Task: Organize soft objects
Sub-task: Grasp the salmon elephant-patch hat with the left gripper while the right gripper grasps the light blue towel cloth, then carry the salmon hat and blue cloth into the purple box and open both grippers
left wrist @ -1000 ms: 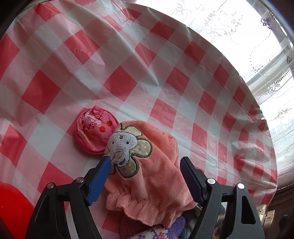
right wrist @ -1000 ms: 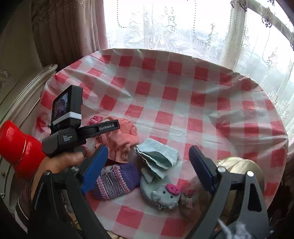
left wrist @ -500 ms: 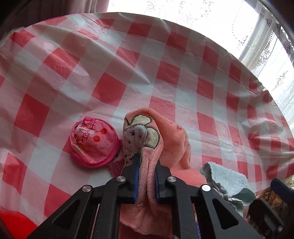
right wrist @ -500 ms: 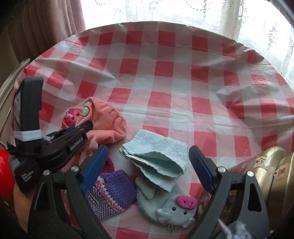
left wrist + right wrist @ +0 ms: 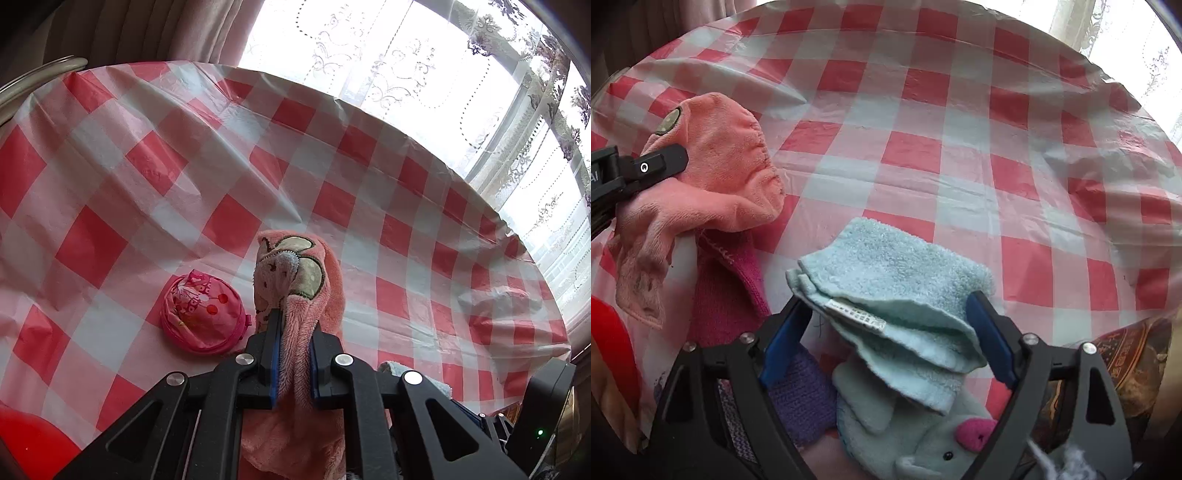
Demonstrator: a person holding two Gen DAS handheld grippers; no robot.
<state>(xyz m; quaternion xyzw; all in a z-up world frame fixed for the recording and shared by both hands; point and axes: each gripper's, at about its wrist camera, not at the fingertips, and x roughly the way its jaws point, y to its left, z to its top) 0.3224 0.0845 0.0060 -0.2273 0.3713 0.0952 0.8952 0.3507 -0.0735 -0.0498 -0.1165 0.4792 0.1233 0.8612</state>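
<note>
Since a second ago the left claw (image 5: pixel 293 354) has clamped onto the peach elephant cloth (image 5: pixel 299 273), bunching it up off the checked surface (image 5: pixel 155 162), just right of the pink round pouch (image 5: pixel 203 312); carrying it off seems next.

From the right view, the right claw (image 5: pixel 886 343) has dropped around the folded blue towel (image 5: pixel 897 273), jaws closing but not yet gripping. The purple knit (image 5: pixel 805 398) and pig plush (image 5: pixel 923 432) crowd beneath.

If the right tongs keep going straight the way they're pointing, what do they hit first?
Most likely the folded light blue towel: it already lies between the open right tongs, whose jaws have just been closing. The checked tablecloth lies beyond; depth is unclear.
</note>
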